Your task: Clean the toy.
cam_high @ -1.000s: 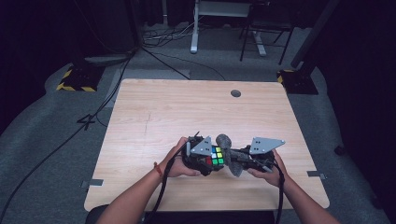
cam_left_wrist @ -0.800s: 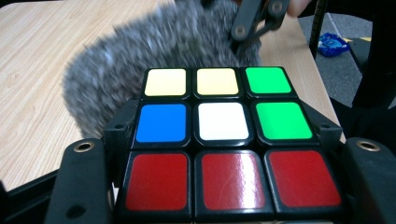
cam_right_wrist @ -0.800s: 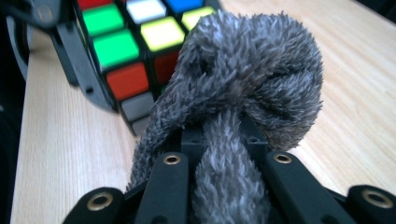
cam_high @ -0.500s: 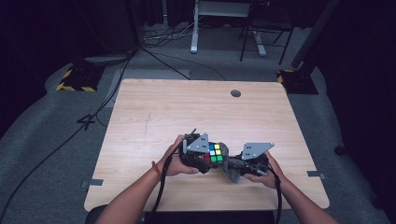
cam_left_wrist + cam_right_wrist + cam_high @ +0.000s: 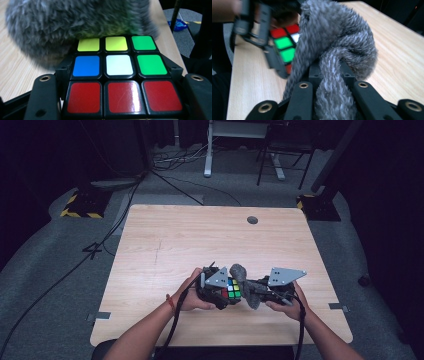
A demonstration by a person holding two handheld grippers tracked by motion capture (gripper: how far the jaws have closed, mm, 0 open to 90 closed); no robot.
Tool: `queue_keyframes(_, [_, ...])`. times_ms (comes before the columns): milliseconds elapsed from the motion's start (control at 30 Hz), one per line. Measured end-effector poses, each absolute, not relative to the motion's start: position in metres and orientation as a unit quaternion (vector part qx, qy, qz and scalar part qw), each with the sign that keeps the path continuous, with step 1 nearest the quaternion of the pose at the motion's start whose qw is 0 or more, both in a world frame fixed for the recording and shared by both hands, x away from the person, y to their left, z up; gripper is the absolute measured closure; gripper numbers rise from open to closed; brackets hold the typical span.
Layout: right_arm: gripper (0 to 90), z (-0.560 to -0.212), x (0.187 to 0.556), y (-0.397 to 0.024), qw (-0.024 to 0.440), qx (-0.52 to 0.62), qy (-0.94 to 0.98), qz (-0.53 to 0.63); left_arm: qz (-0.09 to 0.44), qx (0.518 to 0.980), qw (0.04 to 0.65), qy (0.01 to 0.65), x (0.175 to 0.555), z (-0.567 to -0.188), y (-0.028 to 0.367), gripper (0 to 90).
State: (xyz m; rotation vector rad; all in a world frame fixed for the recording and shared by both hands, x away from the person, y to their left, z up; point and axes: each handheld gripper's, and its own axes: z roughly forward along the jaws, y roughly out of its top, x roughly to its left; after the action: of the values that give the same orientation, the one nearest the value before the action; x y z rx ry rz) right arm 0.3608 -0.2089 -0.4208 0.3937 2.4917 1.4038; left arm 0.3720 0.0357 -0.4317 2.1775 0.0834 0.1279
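Observation:
A colour-tiled puzzle cube sits between the jaws of my left gripper, which is shut on it near the table's front edge. In the left gripper view its top face has a red row nearest, then blue, white and green, then yellow, yellow and green. My right gripper is shut on a fuzzy grey cloth. The cloth lies against the far side of the cube's top face. The cube and the left gripper's jaw stand just behind the cloth in the right gripper view.
The light wooden table has a round grommet hole at its far right. Cables, a desk leg frame and yellow-black floor markings lie beyond the far edge. Two forearms come in from the bottom.
Both hands shifted slightly, and the grey cloth has moved up over the cube's right side and top.

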Motion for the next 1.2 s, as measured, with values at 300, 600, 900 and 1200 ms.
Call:
queue_keyframes(300, [77.3,-0.435,0.362,-0.201,0.115,0.134,0.88,0.441,0.056,0.868,0.492,0.037,0.371,-0.419,0.044,33.4])
queue_keyframes(600, [77.2,-0.434,0.356,-0.199,0.102,0.105,0.882,0.449,0.064,0.868,0.489,0.063,0.384,-0.421,0.054,33.5])
queue_keyframes(900, [77.2,-0.422,0.355,-0.208,0.125,0.117,0.857,0.487,0.052,0.879,0.472,0.055,0.381,-0.429,0.045,33.5])
queue_keyframes(1200, [77.2,-0.426,0.36,-0.208,0.14,0.126,0.867,0.461,0.052,0.882,0.466,0.032,0.371,-0.428,0.036,33.5])
